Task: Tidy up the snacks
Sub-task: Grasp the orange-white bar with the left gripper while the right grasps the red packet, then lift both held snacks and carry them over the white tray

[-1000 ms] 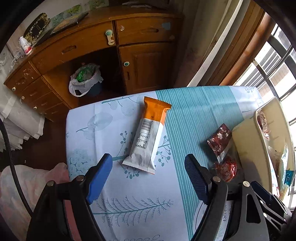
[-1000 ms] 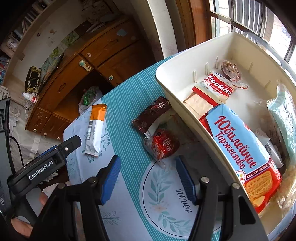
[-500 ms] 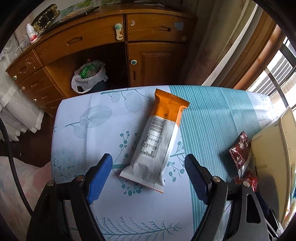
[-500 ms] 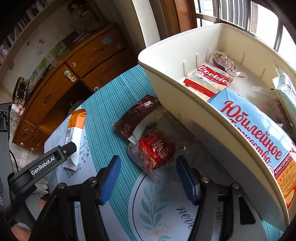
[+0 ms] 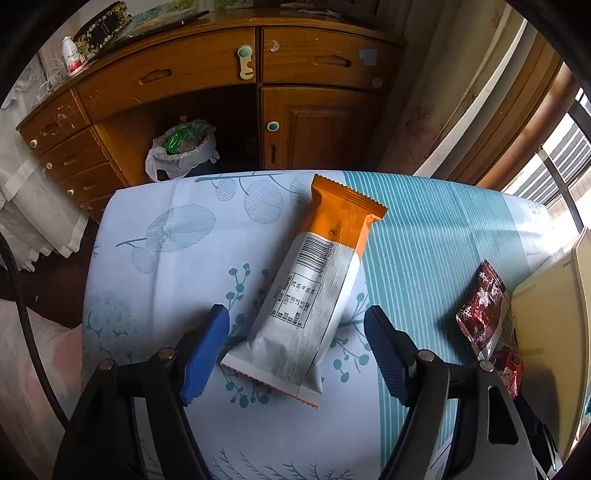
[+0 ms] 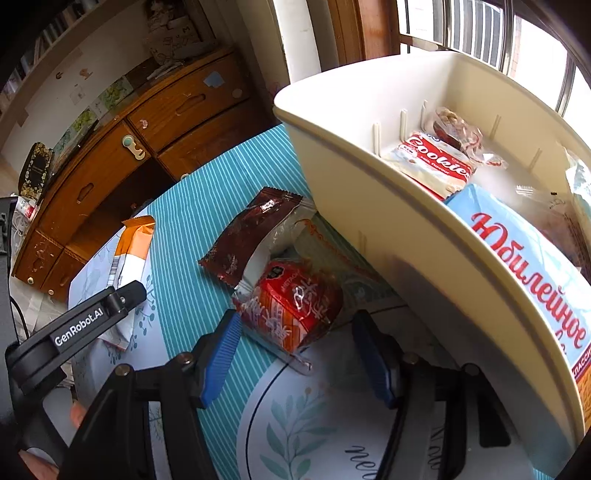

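An orange and white snack packet (image 5: 314, 291) lies on the blue tablecloth; my left gripper (image 5: 295, 332) is open with its near end between the blue fingers, not touching. The packet also shows in the right wrist view (image 6: 129, 251). A red snack packet (image 6: 295, 302) and a dark brown packet (image 6: 255, 229) lie beside the white bin (image 6: 369, 206). My right gripper (image 6: 295, 339) is open around the red packet's near end. The bin holds a Cookies pack (image 6: 439, 162) and a blue biscuit pack (image 6: 532, 251).
The table's far edge (image 5: 258, 175) drops off toward a wooden desk (image 5: 207, 70) with a lined waste bin (image 5: 183, 146) under it. A window (image 6: 480, 29) is behind the white bin. The left gripper's body (image 6: 77, 325) sits left of the right gripper.
Both grippers moved forward and lower. The orange packet now sits between the left fingers, and the red packet between the right fingers. Both stayed open.
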### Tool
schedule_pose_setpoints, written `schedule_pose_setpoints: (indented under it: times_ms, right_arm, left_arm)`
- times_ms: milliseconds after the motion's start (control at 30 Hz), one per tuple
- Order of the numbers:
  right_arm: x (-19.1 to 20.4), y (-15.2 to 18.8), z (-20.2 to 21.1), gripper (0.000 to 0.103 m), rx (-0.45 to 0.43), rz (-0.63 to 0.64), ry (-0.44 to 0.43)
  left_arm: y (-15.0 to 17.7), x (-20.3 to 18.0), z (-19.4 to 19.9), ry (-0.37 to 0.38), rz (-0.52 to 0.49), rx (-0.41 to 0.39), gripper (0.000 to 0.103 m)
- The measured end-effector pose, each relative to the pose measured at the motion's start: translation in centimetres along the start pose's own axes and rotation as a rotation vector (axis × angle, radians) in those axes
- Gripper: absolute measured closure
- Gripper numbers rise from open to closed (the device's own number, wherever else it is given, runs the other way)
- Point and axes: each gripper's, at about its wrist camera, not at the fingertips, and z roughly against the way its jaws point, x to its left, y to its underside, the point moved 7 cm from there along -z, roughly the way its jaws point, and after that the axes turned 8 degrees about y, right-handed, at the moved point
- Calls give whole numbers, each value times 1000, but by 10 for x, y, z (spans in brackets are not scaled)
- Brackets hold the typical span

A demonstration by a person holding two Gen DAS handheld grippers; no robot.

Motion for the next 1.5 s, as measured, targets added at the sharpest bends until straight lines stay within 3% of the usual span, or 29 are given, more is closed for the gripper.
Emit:
schedule_pose_setpoints:
  times_ms: [133,267,367,767,867,1000,1133,1200,1500]
  right_arm:
    - [0,1,1,44,-14,17,-14]
    - [3,4,4,75,-9,51,-36]
    - [4,7,4,89,9,83,-51]
    - [-2,10,14,90,45,34,-103]
    - [-2,7,19,85,40,23,-111]
    - [-6,5,21,55,35,-11,-118]
    - [-5,3,15,49,42,-9,-127]
    - [-5,1,13,32,36,-17,-126]
    - [5,-7,0,26,10,-37,-75]
  left_arm:
    - [1,3,4,-36,5,-25,47]
    - [2,7,7,-35,28,-34,57]
    - [4,10,10,-20,47,-38,61]
    - [22,17,30,31,95,-24,71]
    - [31,18,41,47,106,-32,71]
    - [44,21,54,67,127,-40,71]
    - [56,23,67,89,144,-46,71]
    - [61,23,75,96,145,-53,71]
    - [77,26,98,118,174,-61,72]
